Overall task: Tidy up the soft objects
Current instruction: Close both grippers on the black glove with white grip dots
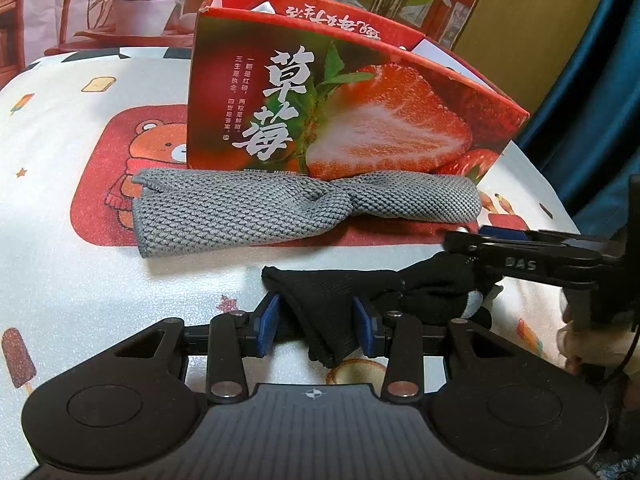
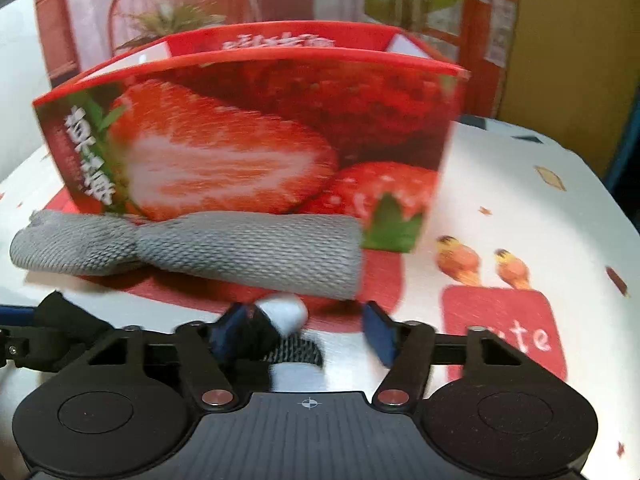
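A black glove (image 1: 340, 300) with white fingertips lies on the patterned tablecloth, its cuff between the blue pads of my left gripper (image 1: 316, 324), whose jaws stand apart around it. My right gripper (image 2: 304, 336) is open, with the glove's white-tipped fingers (image 2: 280, 314) against its left pad; it also shows from the side in the left wrist view (image 1: 472, 240). A twisted grey knit cloth (image 1: 280, 208) lies just beyond the glove, against the front of a red strawberry box (image 1: 340, 112). The cloth (image 2: 200, 248) and box (image 2: 248, 140) are blurred in the right wrist view.
The box is open-topped with white items inside (image 1: 264, 8). The tablecloth (image 1: 60, 140) carries bear and ice-cream prints. A backdrop with potted plants (image 1: 140, 0) stands behind, and a blue curtain (image 1: 600, 100) hangs at the right.
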